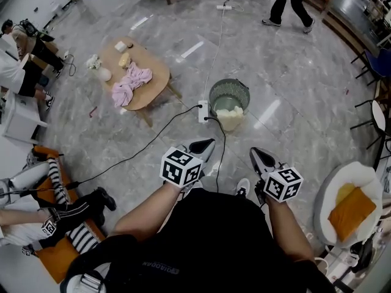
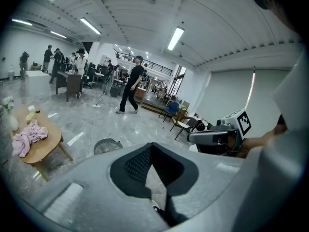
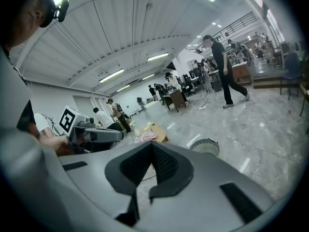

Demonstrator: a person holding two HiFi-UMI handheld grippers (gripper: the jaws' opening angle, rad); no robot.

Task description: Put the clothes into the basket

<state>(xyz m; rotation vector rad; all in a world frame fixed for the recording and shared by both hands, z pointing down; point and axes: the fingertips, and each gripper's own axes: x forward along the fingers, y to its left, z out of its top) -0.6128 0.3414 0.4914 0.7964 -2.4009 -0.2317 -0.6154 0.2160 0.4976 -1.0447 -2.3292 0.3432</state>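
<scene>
A heap of pink clothes lies on a low oval wooden table at the upper left of the head view. A round grey mesh basket stands on the floor to the table's right, with a cream cloth at its near rim. My left gripper and right gripper hover side by side near my body, well short of both. Each is shut with nothing held. The left gripper view shows the clothes and basket far off; so does the right gripper view, with clothes and basket.
A white power strip with black cables lies on the marble floor between me and the basket. Seated people fill the left edge. A white chair with an orange cushion stands at right. A person walks at the far side. A white vase stands on the table.
</scene>
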